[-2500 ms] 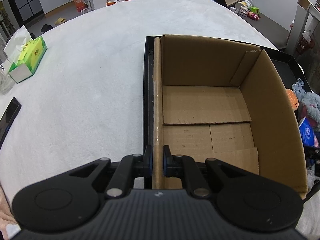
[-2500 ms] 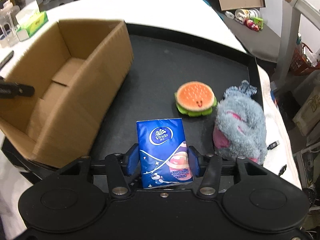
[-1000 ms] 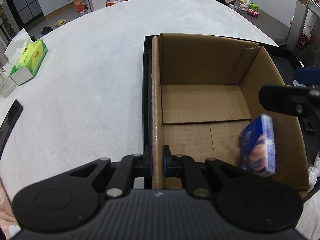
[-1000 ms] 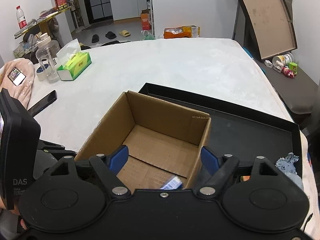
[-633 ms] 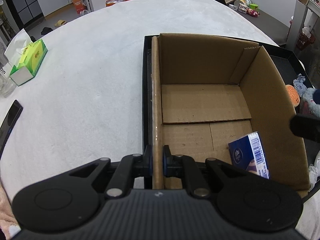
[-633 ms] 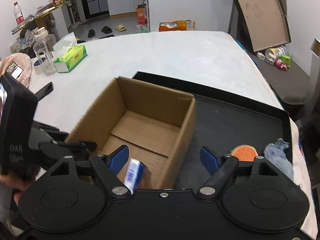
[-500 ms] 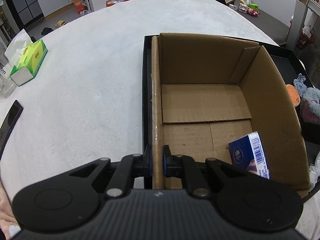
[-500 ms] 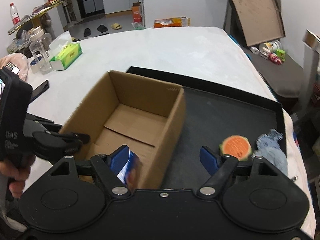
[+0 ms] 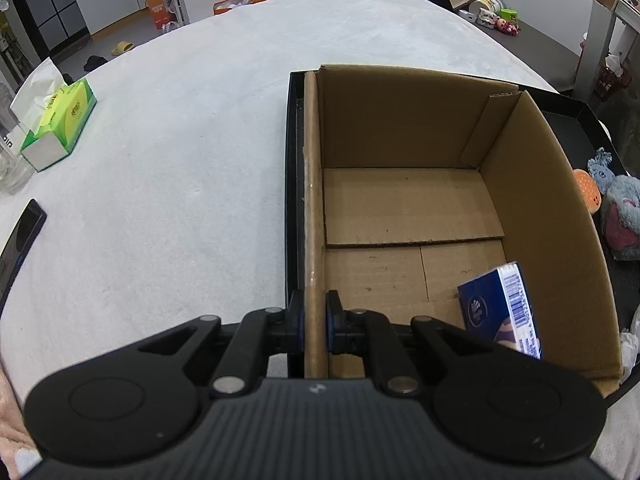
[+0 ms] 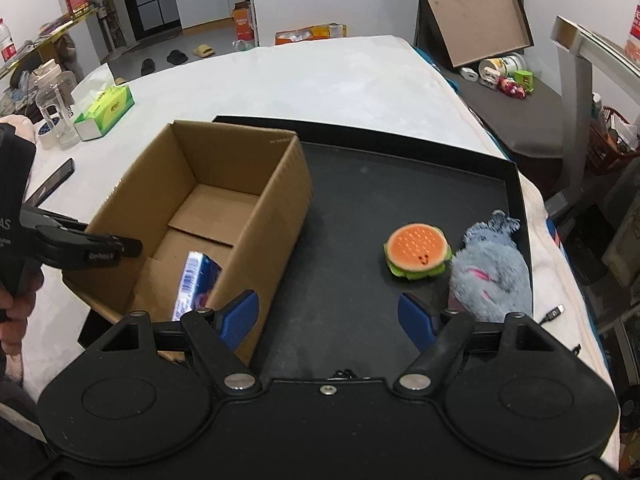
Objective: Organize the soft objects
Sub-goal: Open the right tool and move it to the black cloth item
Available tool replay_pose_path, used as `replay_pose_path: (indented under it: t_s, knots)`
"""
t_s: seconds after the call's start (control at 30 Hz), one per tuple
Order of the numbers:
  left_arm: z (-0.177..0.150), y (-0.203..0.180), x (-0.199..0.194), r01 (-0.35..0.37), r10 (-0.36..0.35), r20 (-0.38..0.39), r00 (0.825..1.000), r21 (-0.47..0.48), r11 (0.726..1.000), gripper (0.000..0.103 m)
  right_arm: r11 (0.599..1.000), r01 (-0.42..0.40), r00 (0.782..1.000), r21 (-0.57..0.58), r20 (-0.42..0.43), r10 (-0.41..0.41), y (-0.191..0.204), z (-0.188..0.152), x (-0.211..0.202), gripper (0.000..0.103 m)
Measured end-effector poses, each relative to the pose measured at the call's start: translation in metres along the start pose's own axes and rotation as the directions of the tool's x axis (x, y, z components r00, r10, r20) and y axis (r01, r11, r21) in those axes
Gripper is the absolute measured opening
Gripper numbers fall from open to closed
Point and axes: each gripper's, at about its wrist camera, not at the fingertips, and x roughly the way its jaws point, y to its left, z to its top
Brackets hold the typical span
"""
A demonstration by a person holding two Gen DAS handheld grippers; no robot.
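right tongs (image 10: 328, 316): empty, jaws apart | tissue pack (image 10: 196, 280): inside cardboard box (image 10: 276, 216) | burger plush (image 10: 418, 256): on black tray (image 10: 514, 200)

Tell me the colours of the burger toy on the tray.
Orange bun over green; right wrist view shows the burger toy best.

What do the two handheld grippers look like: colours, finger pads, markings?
Both are matte black plastic with a ribbed top, two round discs and silver pivot bolts on scissor-like linkages. The right gripper has blue ribbed finger pads; the left gripper has blue-edged pads and white lettering on its body, partly cut off.
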Motion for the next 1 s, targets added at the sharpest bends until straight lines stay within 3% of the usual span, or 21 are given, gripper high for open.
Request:
replay_pose_path:
  t_s: [0.5,1.0]
  knots:
    - [0.000,-0.002,0.000,-0.004,0.004,0.000,1.000,0.001,1.000,0.009,1.000,0.027,0.997,-0.007,-0.070,-0.027,-0.007,-0.025,0.014,0.068]
    - [-0.001,-0.001,0.000,-0.005,0.005,0.000,1.000,0.000,1.000,0.009,0.998,0.020,0.986,-0.059,-0.164,-0.030,0.006,-0.052,0.036,0.068]
